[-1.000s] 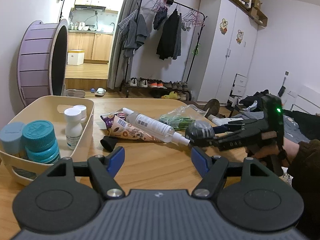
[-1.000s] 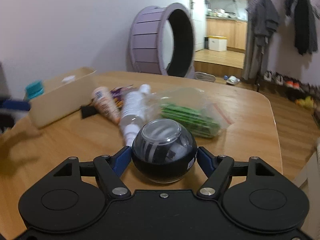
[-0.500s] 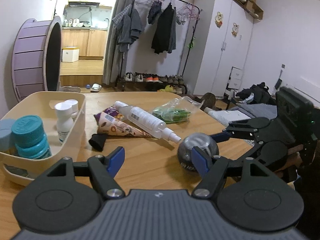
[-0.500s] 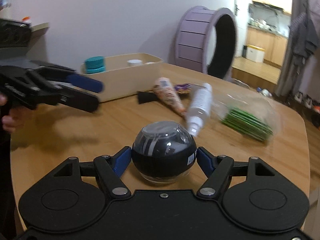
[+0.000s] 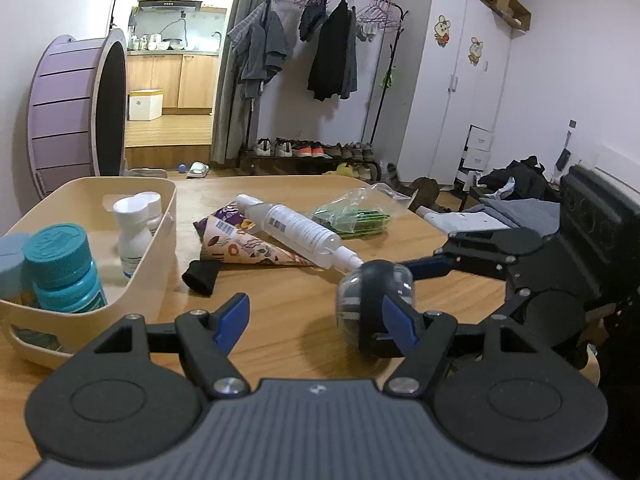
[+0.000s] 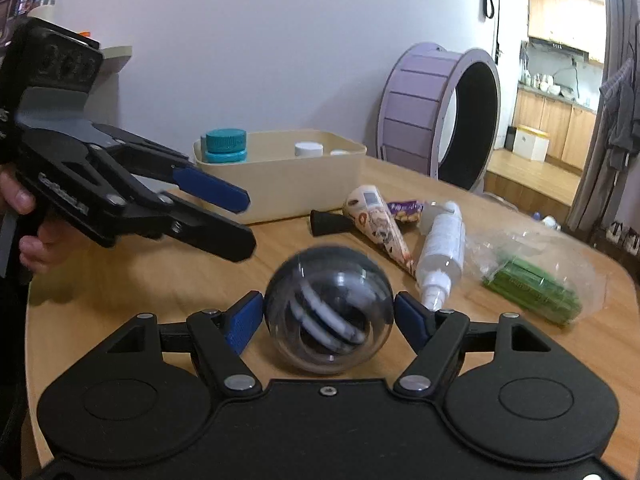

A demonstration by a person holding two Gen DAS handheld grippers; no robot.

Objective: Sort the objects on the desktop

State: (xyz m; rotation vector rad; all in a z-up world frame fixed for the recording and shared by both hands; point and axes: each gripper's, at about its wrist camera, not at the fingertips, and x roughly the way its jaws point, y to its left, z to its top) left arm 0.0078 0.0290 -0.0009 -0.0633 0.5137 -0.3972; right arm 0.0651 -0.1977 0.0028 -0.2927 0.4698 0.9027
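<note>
While the wooden worktop [image 6: 168, 280] fills the lower frame, the cream bin [image 6: 280, 176] sits upper middle with a teal jar [image 6: 224, 146] inside. At the left edge, the left tongs [image 6: 240, 220] are open and hold nothing. At the bottom middle, the right tongs [image 6: 328, 320] are partly open around the dark ball [image 6: 328, 316], pads just beside it.

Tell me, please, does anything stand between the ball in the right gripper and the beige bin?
Yes: the open left gripper hangs between the ball and the beige bin. The table there is otherwise bare.
</note>
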